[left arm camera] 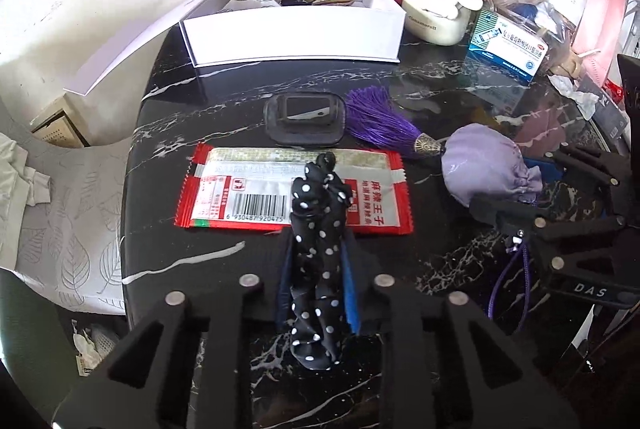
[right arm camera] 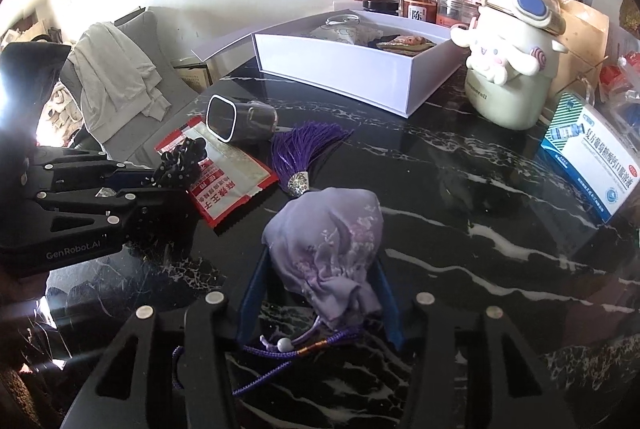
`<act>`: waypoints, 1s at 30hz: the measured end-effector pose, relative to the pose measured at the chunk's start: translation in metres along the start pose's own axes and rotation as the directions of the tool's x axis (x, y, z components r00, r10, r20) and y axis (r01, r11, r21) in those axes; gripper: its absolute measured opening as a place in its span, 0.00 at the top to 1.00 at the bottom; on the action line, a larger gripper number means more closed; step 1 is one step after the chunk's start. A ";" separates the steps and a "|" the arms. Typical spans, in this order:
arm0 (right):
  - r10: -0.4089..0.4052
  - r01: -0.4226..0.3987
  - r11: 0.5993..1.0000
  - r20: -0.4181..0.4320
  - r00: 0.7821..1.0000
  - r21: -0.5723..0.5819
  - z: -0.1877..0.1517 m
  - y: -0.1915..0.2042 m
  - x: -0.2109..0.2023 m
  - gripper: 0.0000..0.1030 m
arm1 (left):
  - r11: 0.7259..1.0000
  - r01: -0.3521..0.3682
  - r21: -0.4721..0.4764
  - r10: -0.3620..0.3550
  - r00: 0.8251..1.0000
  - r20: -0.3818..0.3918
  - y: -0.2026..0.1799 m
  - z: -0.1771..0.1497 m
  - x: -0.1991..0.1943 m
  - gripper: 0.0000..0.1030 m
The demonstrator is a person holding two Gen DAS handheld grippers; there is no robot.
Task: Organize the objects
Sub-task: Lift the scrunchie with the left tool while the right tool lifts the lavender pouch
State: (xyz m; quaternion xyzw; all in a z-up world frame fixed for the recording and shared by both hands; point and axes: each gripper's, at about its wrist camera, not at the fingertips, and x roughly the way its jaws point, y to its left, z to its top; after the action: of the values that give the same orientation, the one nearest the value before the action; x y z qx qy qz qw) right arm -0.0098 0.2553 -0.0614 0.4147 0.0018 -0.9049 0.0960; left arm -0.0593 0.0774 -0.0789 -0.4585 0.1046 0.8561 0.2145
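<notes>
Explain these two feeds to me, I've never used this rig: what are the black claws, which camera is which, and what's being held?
There is no robot: a person holds a two-finger gripper in each hand, each with a fisheye camera looking along its fingers. The left view shows the left gripper shut on a black polka-dot scrunchie. The right view shows the right gripper around a lilac sachet pouch with a purple tassel. On the black marble table lie a red snack packet, a dark case and a white box.
</notes>
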 end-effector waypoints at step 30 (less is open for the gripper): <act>0.028 -0.024 0.999 0.123 0.992 -0.032 0.019 0.012 -0.076 0.58 | 1.000 0.030 0.003 -0.031 0.999 0.019 -0.013 0.021 -0.052 0.86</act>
State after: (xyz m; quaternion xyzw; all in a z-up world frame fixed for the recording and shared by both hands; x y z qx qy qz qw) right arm 0.0271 0.2551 0.0092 0.3564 0.0042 -0.9274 0.1138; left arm -0.0436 0.0832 -0.0238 -0.4516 0.0967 0.8568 0.2292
